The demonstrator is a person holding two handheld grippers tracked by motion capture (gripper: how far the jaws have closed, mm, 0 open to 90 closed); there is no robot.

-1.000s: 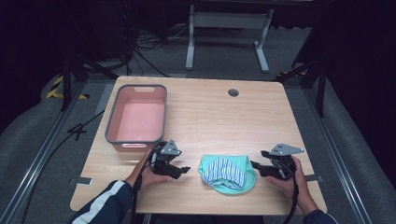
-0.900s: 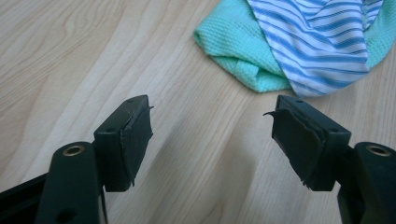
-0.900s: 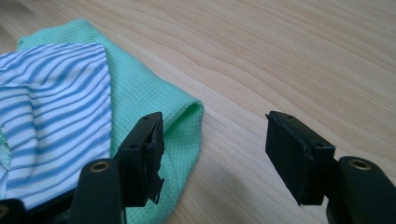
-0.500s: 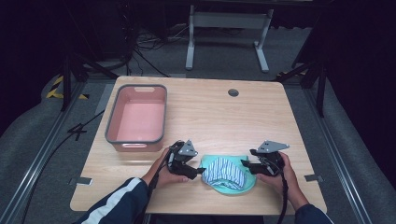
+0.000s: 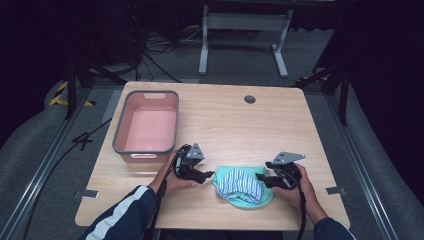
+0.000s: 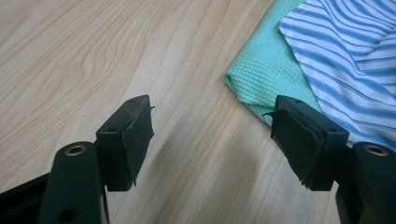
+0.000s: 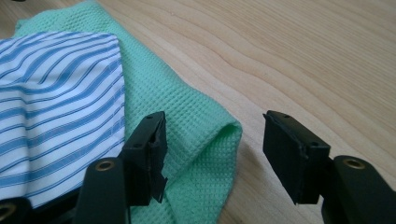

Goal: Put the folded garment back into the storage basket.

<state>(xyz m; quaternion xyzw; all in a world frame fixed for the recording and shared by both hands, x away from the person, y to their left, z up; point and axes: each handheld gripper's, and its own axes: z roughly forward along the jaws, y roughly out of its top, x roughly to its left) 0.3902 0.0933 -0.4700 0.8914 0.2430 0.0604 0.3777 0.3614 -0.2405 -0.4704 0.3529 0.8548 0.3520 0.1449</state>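
A mint-green waffle cloth [image 5: 250, 200] lies near the table's front edge with a blue-and-white striped cloth [image 5: 240, 182] folded on top of it. My left gripper [image 5: 209, 175] stands open just off the pile's left side. In the left gripper view [image 6: 212, 109] bare wood lies between its jaws, and the green cloth's corner [image 6: 257, 79] sits beside the right jaw, with the striped cloth [image 6: 350, 56] beyond. My right gripper [image 5: 261, 178] is open at the pile's right side. Its jaws [image 7: 215, 121] straddle the green cloth's folded corner [image 7: 205, 140] without pressing it; the striped cloth [image 7: 56, 112] lies to the left.
A pink bin [image 5: 120, 135] with a grey rim stands empty at the table's left, just behind my left hand. A round cable hole [image 5: 250, 99] sits near the far edge. Bare wood [image 5: 240, 130] stretches across the middle and right of the table.
Both hands have closed in on the cloth pile: the left gripper moved right, the right gripper moved left, and each now sits at an edge of the green cloth.
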